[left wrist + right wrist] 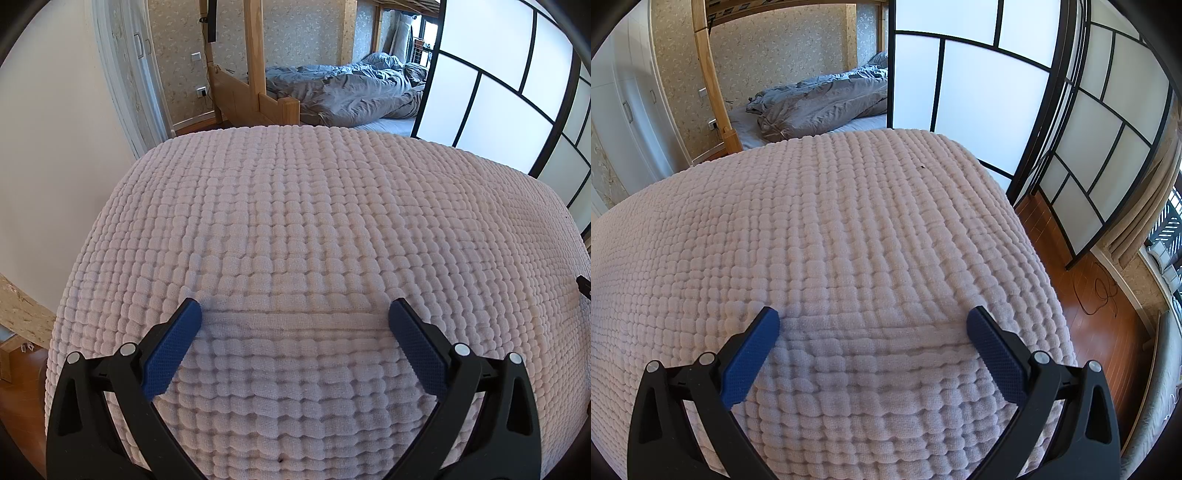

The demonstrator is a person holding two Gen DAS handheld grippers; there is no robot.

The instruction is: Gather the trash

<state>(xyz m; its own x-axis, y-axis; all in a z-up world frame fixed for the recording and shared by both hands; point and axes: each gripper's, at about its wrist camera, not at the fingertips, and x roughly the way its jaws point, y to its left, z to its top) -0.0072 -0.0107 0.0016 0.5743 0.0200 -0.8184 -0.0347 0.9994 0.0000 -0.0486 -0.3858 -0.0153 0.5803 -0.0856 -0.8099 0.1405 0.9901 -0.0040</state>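
A pale pink waffle-textured blanket [295, 221] covers a bed and fills both views [831, 229]. My left gripper [294, 308] is open and empty, its blue-padded fingers spread wide just above the blanket's near edge. My right gripper [873, 317] is open and empty too, hovering over the near right part of the bed. No trash item shows on the blanket in either view, apart from a tiny dark speck [923, 167] near the far right edge.
A wooden bunk bed [255, 74] with a rumpled grey duvet [354, 85] stands beyond. A black-framed folding screen [1071, 110] borders the right side. Wood floor [1108, 314] with a black cable [1099, 291] lies to the right. A white wall [55, 166] is on the left.
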